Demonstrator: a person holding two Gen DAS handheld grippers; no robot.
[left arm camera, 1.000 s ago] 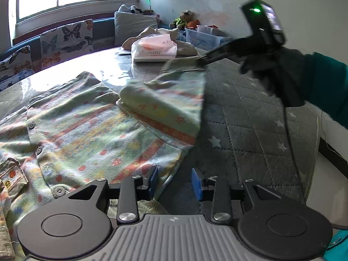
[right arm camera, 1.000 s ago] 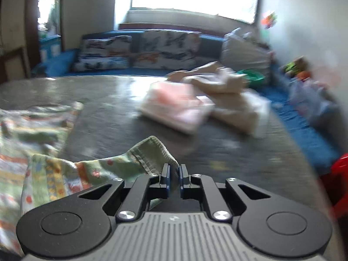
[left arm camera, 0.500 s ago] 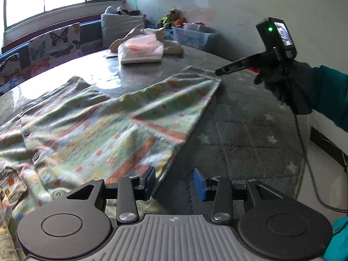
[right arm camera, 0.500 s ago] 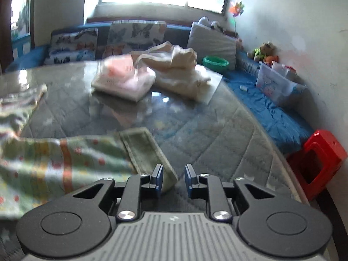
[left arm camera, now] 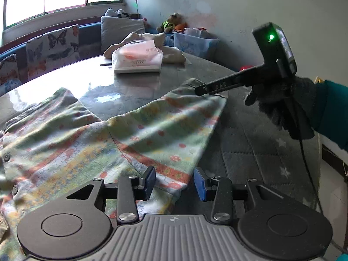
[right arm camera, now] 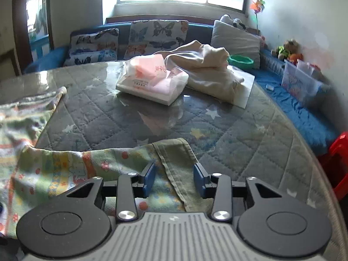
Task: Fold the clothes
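Right gripper (right arm camera: 174, 180) first: its jaws are opening, blue pads apart, and the green cuff end of the patterned garment (right arm camera: 65, 165) lies on the table between them with neither pad pressing on it. So it's let go. From the left wrist view you can see that same gripper (left arm camera: 201, 90) hanging over the far corner of the cloth, held by a dark gloved hand (left arm camera: 282, 102) with a teal sleeve.

Left gripper (left arm camera: 175, 182) is opening too. The near hem of the garment sits under and between its pads, but they're clear of the fabric, nothing pinched.

The garment itself is a striped, spotty green/orange/yellow thing with snap buttons, spread out on the grey quilted star-print table cover (right arm camera: 250, 143), a bit wrinkled toward the left.

Further back on the table there's a clear plastic pack (right arm camera: 152, 82) with pink and white stuff inside, looks like tissues but I can't read the label. Touching it on the right is a bunched-up cream cloth (right arm camera: 208, 74), lying partly on a flat clear sheet.

Beyond the table: a green bowl (right arm camera: 241, 61) on the blue bench, can't see inside it. A see-through storage bin (right arm camera: 300, 84) by the wall holds some bagged bits, too small to make out. Butterfly cushions (right arm camera: 158, 34) along the back, small plush toys (right arm camera: 287, 49) in the corner.
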